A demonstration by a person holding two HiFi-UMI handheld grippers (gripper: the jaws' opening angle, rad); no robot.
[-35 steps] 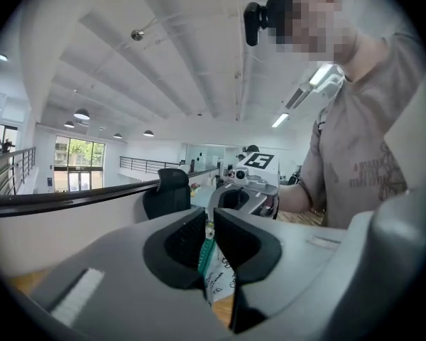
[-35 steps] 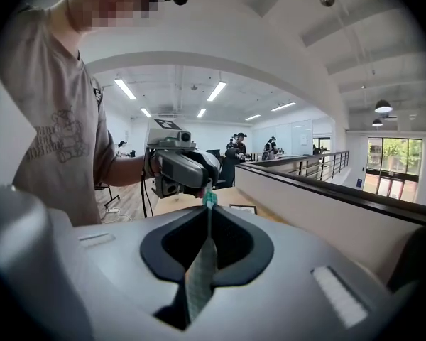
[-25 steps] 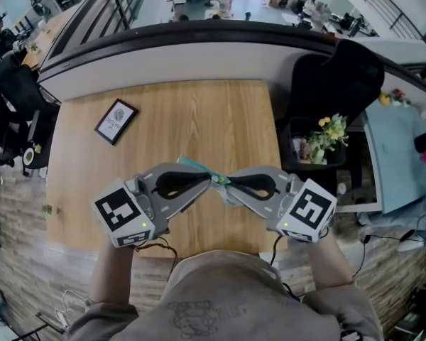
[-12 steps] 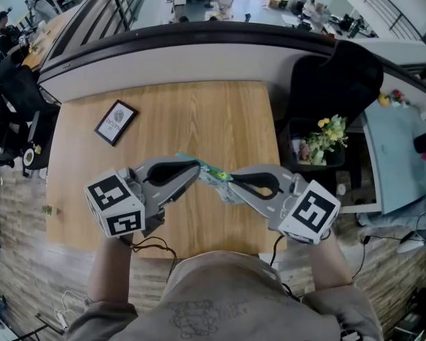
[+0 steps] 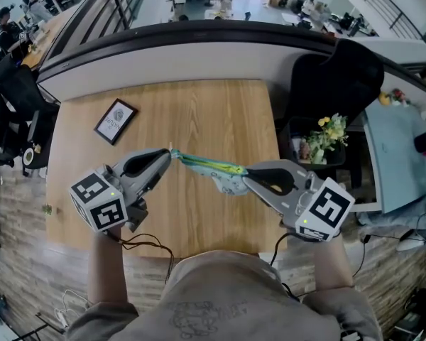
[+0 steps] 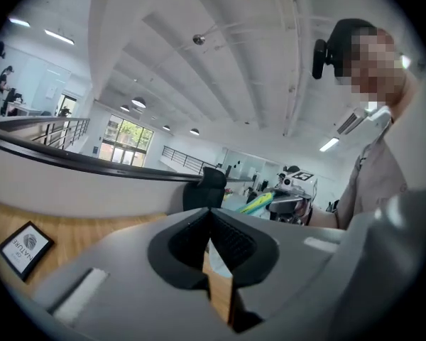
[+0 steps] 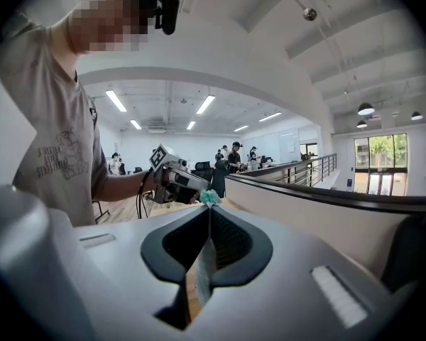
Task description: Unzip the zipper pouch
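Wooden table point(image 5: 220, 112) fills the middle of the head view, w/ a curved dark-topped ledge point(image 5: 199, 45) along its far edge. Black chair point(image 5: 337, 84) stands off the table's far right corner. Person point(image 5: 220, 300) stands at the near edge, forearms out, one gripper per hand, both held above the tabletop and well apart.

Left gripper point(image 5: 169, 153) points in from the left and right gripper point(image 5: 246, 177) from the right, tips facing each other. Zipper pouch point(image 5: 211, 168), teal/green/white, is stretched btwn the two tips, clear of the wood, approx over the table's middle.

Left jaws are pinched together on the pouch's left end. Only a thin pale sliver shows btwn the pads; pull tab or fabric, can't tell. Right jaws are likewise clamped tight on the pouch's right end, w/ a strip of fabric btwn the pads and a teal bit poking past the tips.

Dark bin point(image 5: 298, 130) sits right of the table, below the chair, w/ a small bunch of yellow flowers point(image 5: 328, 132) in it. Framed card point(image 5: 116, 121) lies flat on the table's far left part, well apart from the pouch.
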